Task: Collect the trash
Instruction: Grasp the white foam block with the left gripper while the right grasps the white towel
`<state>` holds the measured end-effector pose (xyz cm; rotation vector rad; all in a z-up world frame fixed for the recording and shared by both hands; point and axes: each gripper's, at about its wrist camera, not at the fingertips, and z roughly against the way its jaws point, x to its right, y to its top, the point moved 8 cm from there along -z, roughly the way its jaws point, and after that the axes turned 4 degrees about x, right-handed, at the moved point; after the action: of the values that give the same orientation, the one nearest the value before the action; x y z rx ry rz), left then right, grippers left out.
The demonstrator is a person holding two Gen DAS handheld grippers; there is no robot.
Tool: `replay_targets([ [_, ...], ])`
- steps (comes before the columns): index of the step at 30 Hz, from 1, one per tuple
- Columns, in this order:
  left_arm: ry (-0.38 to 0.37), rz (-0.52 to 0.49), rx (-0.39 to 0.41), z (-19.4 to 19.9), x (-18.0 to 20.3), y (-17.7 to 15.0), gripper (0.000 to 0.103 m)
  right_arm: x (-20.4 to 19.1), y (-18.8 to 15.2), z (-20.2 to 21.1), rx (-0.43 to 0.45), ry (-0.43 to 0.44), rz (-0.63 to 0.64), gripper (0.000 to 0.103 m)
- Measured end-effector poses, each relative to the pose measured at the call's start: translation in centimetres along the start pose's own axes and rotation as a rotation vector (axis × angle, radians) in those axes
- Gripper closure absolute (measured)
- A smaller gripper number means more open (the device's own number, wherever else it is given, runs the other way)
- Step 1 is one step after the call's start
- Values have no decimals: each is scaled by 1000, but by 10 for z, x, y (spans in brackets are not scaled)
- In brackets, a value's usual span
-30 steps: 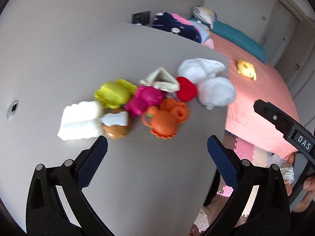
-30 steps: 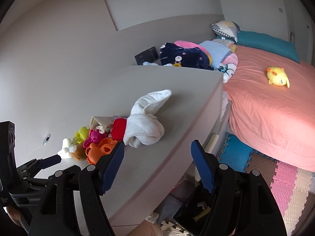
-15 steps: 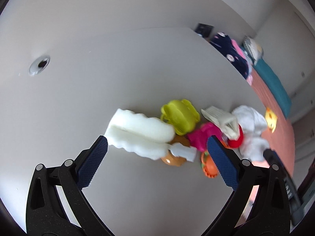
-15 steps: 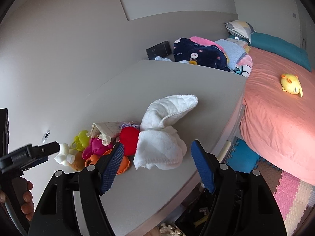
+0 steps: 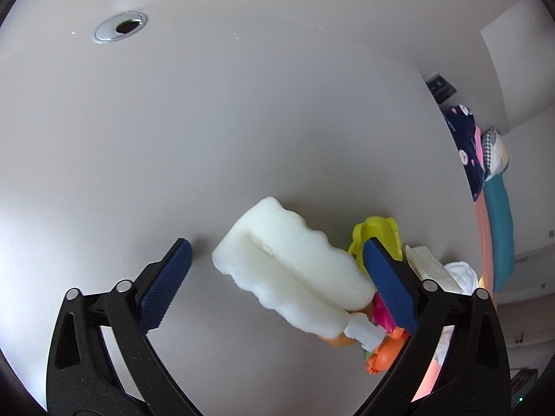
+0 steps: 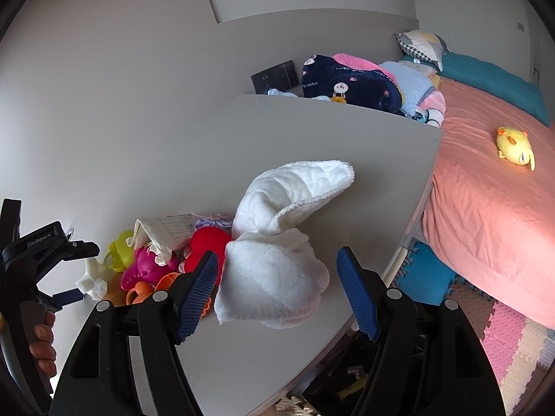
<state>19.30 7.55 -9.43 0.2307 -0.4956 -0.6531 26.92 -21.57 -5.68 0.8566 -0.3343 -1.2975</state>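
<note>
The left gripper hangs over the grey desk with its blue, cross-hatched pads spread wide; its jaws have just been closing a little, and a white foam block lies between them, touched by neither pad as far as the view shows. The block is spongy, with scalloped edges and a groove along its middle; its near end runs into a small white plastic piece whose shape is hard to read. The right-hand pad covers most of the toy pile behind it: only slivers of a yellow-green toy, a magenta one and an orange one show.

The right gripper stands released, its jaws apart around the lower lump of a white terry cloth, soft and quilted, one corner folded up into a cone. Whether the pads touch the cloth cannot be told. Left of it lie a red heart-shaped toy and a crumpled paper bag, its contents hidden. A person's fingers, cut off by the frame edge, wrap the left gripper's handle. No bin is visible
</note>
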Motion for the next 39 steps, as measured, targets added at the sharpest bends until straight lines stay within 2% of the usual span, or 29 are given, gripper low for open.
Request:
replay_targets([
  [5,-13,14,8,1,0,2,30,-4,-1,-9,-18,-6,25,32],
  [6,-14,17,10,2,-3,1,32,-5,-1,-10,-19,-10,31,36],
  [7,-17,16,13,2,-4,1,35,-6,-2,-11,-23,-12,42,44],
  [10,-46,-11,18,3,-3,0,41,-8,-3,-13,-28,-6,51,55],
  [13,-75,-61,37,3,-1,1,52,-7,-3,-11,-27,8,40,62],
  [17,-109,-146,73,10,5,0,69,-8,-2,-3,-12,29,27,64],
  [20,-137,-190,96,17,10,0,76,-12,0,6,7,31,37,64],
  [25,-199,-254,137,38,18,-2,79,-16,7,27,49,30,38,64],
  [29,-222,-358,258,69,28,-3,80,-17,12,49,94,26,35,64],
  [31,-238,-390,288,80,34,-6,80,-17,12,58,109,25,32,64],
  [39,-290,-446,321,105,47,-21,80,-12,7,94,155,3,25,64],
])
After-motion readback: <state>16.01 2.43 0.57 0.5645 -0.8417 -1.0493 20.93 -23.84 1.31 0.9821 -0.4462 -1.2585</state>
